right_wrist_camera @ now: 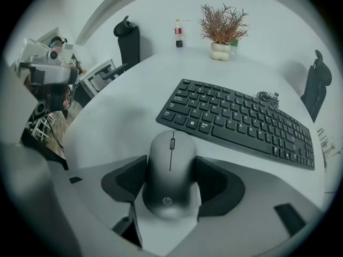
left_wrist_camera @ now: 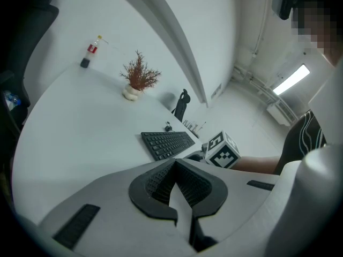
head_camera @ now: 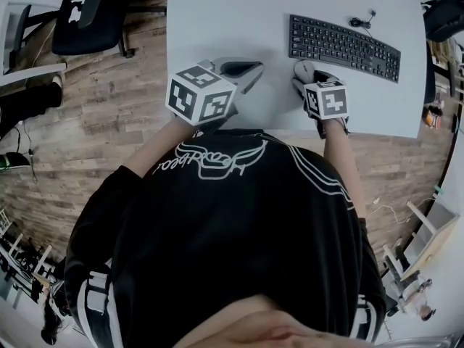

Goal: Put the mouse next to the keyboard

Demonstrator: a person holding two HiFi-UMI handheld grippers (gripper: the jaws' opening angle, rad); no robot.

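Note:
A grey HP mouse [right_wrist_camera: 170, 173] sits between the dark pads of my right gripper [right_wrist_camera: 171, 180], which is shut on it. Its nose points at the near left corner of the black keyboard [right_wrist_camera: 241, 123], a short gap away. In the head view the mouse [head_camera: 303, 69] pokes out ahead of the right gripper [head_camera: 309, 77], just below the keyboard [head_camera: 344, 47]. My left gripper [head_camera: 245, 69] hovers over the white table [head_camera: 217, 20] to the left, shut with nothing held. The left gripper view shows its pads [left_wrist_camera: 161, 178] meeting at the tips.
A potted dry plant [right_wrist_camera: 221, 31] and a small bottle [right_wrist_camera: 178, 33] stand at the table's far side. The keyboard cable [head_camera: 360, 22] coils behind the keyboard. Office chairs [head_camera: 87, 13] stand on the wood floor left of the table. The table's near edge runs by my wrists.

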